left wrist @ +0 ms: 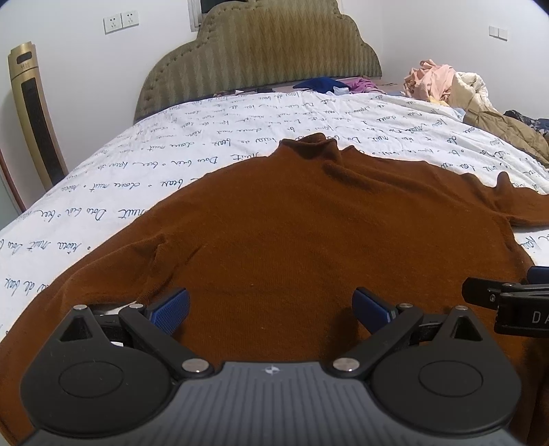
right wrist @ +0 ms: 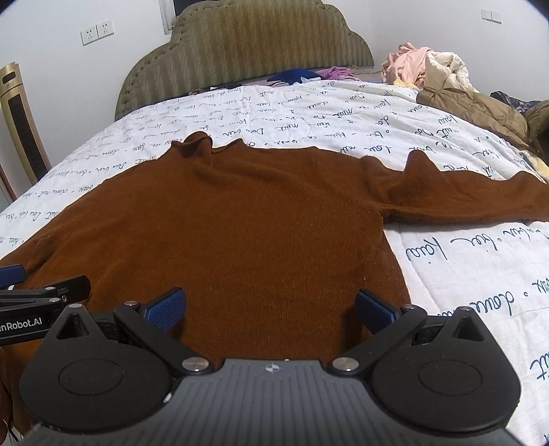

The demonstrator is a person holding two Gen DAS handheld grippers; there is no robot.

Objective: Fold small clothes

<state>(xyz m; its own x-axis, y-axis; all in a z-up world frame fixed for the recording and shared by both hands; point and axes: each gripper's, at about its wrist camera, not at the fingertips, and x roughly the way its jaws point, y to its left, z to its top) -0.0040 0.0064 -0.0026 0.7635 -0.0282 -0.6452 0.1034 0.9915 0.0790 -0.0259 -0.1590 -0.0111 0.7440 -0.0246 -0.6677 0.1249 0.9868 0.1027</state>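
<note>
Both jaws spread, sweater [left wrist: 308,219] probably just beneath

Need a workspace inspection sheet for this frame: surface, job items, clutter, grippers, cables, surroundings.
Surface: white quilt with blue script print, covering the bed.
Job's things: rust-brown knit long-sleeved sweater, spread flat, collar toward the headboard, sleeves out to both sides.
Clutter: heap of pink and cream clothes and tan padded jacket at the far right; dark blue garment near the headboard.
Grippers: left gripper and right gripper over the hem, jaws open, empty.
Cables: nothing seen.
Surroundings: olive padded headboard, white wall sockets, gold tower appliance.
</note>
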